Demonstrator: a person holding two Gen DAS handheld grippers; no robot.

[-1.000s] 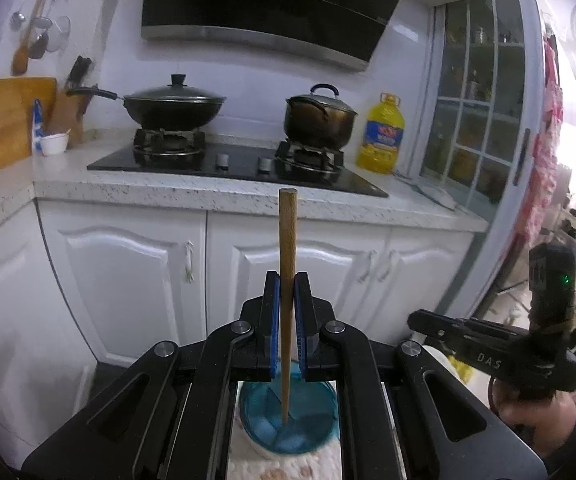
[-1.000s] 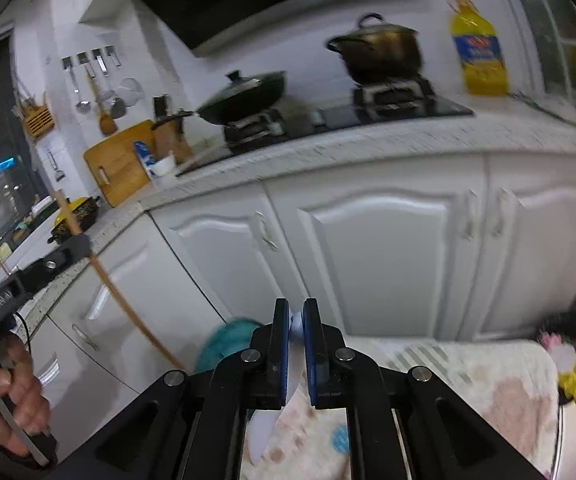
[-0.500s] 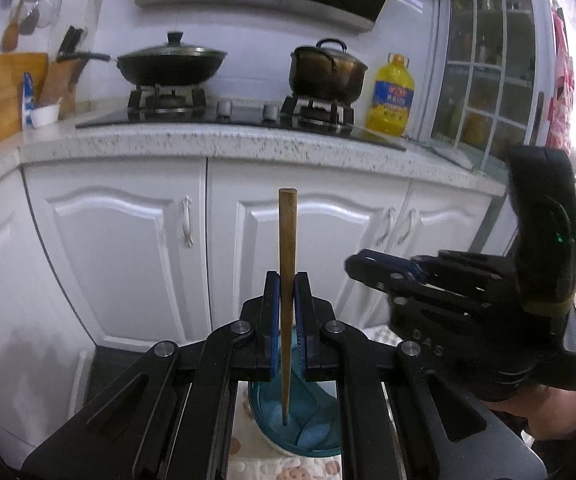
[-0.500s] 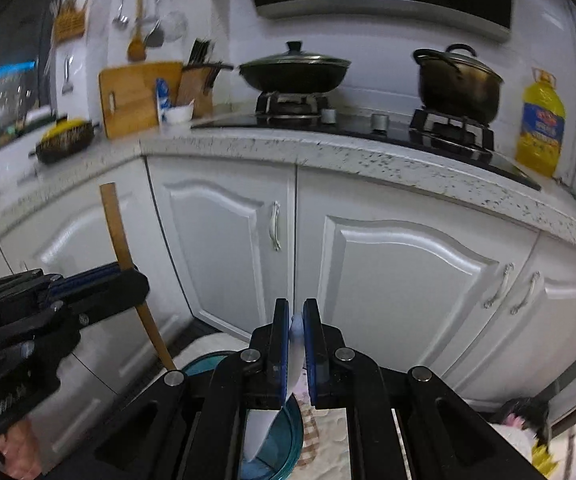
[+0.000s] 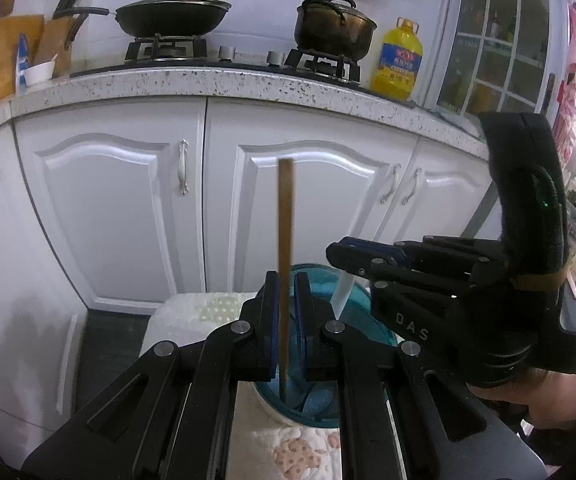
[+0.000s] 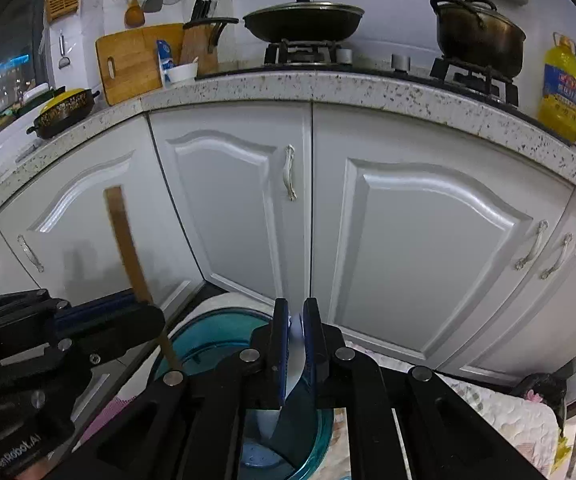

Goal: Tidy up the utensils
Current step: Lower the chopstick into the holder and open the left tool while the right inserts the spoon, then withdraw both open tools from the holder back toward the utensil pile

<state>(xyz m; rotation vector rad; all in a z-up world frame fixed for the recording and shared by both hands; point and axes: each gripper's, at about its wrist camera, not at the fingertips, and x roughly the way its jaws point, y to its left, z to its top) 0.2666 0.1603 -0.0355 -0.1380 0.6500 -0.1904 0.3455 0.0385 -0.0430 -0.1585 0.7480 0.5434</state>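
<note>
The wooden stick (image 5: 286, 240) looks matt and brown, while the white utensil (image 6: 294, 356) beside it seems smooth plastic, and both dip into a glossy, see-through teal bowl (image 5: 368, 316). That bowl stands on a soft, nubbly cloth (image 5: 192, 308) with a printed pattern. Behind, the bench (image 6: 328, 82) is speckled polished stone over white cabinet doors (image 6: 428, 248) with a satin sheen, and both grippers, left (image 5: 287, 312) and right (image 6: 296, 344), are matt black plastic with shiny metal rivets.
</note>
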